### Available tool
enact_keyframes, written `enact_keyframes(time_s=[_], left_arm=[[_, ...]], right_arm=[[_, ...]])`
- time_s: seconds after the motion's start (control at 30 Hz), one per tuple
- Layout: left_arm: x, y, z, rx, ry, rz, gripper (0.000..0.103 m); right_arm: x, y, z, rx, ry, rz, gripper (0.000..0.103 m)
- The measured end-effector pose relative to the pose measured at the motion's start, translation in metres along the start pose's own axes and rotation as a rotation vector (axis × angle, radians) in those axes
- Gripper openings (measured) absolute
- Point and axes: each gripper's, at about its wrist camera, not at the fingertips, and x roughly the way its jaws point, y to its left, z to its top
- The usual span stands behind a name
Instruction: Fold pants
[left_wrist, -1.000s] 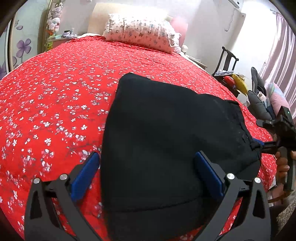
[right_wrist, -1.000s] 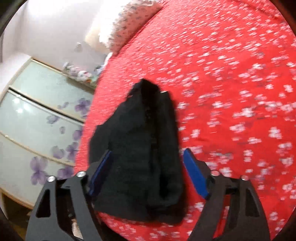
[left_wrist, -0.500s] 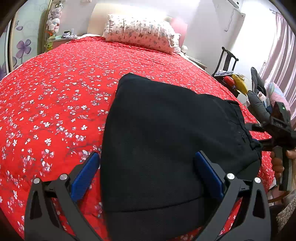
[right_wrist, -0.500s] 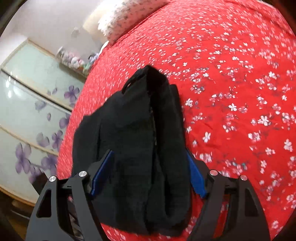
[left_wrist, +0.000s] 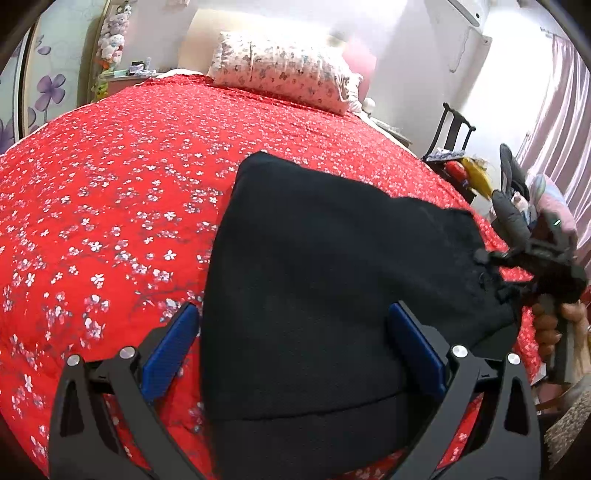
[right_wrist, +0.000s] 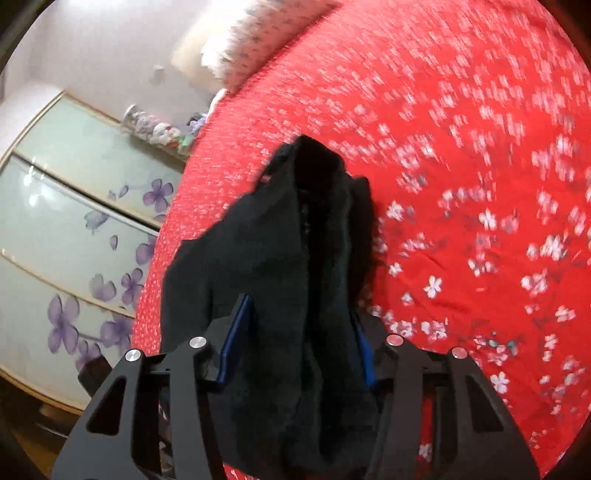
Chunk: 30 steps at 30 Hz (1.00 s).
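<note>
Black pants (left_wrist: 325, 280) lie folded into a thick stack on the red flowered bedspread (left_wrist: 110, 206). My left gripper (left_wrist: 295, 347) is open, its blue pads on either side of the stack's near end. My right gripper (right_wrist: 295, 350) has closed on the stacked layers of the pants (right_wrist: 280, 280) at their right edge; its blue pads press the cloth from both sides. It also shows in the left wrist view (left_wrist: 495, 273) at the right, with the hand holding it.
A flowered pillow (left_wrist: 280, 81) lies at the head of the bed. A wardrobe with purple flower doors (right_wrist: 74, 236) stands on the left. A black chair (left_wrist: 450, 129) and piled clutter (left_wrist: 517, 192) stand right of the bed.
My right gripper has moved in over the pants' right edge and closed on the layers. My left gripper stayed open and still.
</note>
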Motion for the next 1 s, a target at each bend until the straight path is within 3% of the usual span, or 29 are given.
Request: enact_keyframes(time_s=[0.17, 0.27, 0.4, 0.53, 0.7, 0.77, 0.87, 1.0], left_arm=[[-0.015, 0.022, 0.009, -0.144, -0.053, -0.096, 0.101], [-0.027, 0.044, 0.015, -0.257, -0.105, -0.122, 0.101], [-0.029, 0.054, 0.025, -0.313, -0.110, -0.124, 0.101], [-0.014, 0.052, 0.052, -0.317, -0.038, -0.181, 0.100], [0.028, 0.045, 0.082, -0.284, 0.137, -0.202, 0.081], [0.046, 0.047, 0.086, -0.271, 0.196, -0.180, 0.081], [0.063, 0.054, 0.078, -0.308, 0.260, -0.216, 0.080], [0.072, 0.051, 0.079, -0.281, 0.283, -0.243, 0.065]], right_arm=[[-0.011, 0.021, -0.004, -0.079, -0.045, 0.026, 0.035], [-0.022, 0.046, -0.010, -0.180, -0.087, 0.064, 0.033], [-0.026, 0.078, -0.022, -0.324, -0.118, 0.060, 0.032], [-0.020, 0.066, -0.014, -0.282, -0.110, 0.042, 0.032], [-0.017, 0.050, -0.012, -0.234, -0.094, 0.029, 0.032], [-0.015, 0.044, -0.011, -0.223, -0.086, 0.015, 0.032], [-0.012, 0.037, -0.009, -0.206, -0.073, 0.006, 0.032], [-0.008, 0.026, -0.003, -0.152, -0.055, 0.017, 0.033]])
